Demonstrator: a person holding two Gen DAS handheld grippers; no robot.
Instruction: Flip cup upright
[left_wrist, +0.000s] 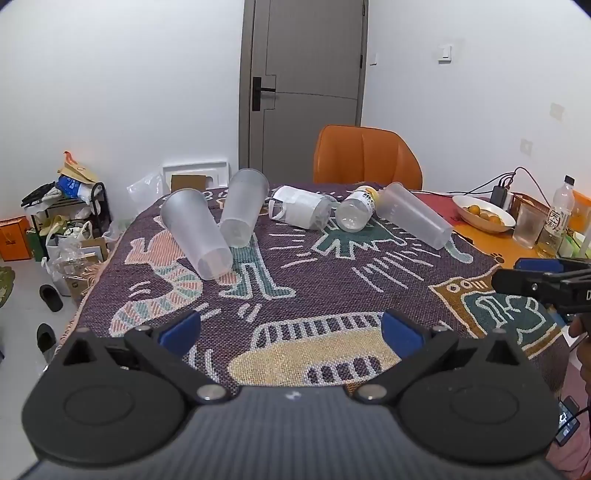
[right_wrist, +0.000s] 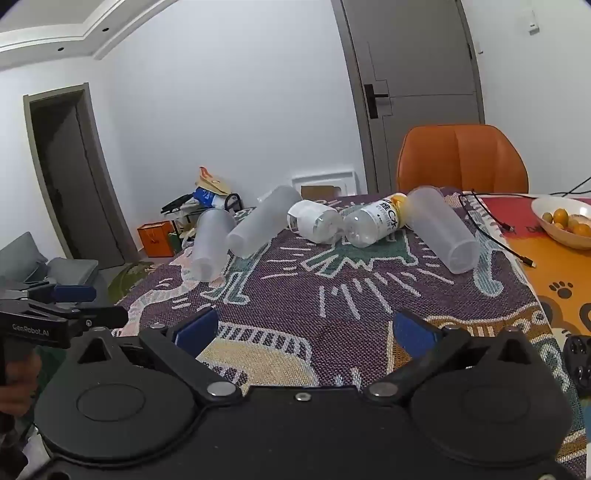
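Three frosted plastic cups lie on their sides on the patterned cloth (left_wrist: 314, 288): a left cup (left_wrist: 195, 232), a middle cup (left_wrist: 243, 206) and a right cup (left_wrist: 413, 214). In the right wrist view they show as the left cup (right_wrist: 210, 243), the middle cup (right_wrist: 262, 221) and the right cup (right_wrist: 443, 229). Two clear bottles (left_wrist: 303, 210) (left_wrist: 356, 210) lie between them. My left gripper (left_wrist: 291, 328) is open and empty, near the table's front. My right gripper (right_wrist: 306, 330) is open and empty, also well short of the cups.
An orange chair (left_wrist: 365, 158) stands behind the table. A bowl of oranges (left_wrist: 484, 214), a glass (left_wrist: 528, 225), a bottle (left_wrist: 557, 218) and cables sit at the right. Clutter and slippers lie on the floor at the left (left_wrist: 66, 236). The right gripper shows at the left wrist view's right edge (left_wrist: 546, 280).
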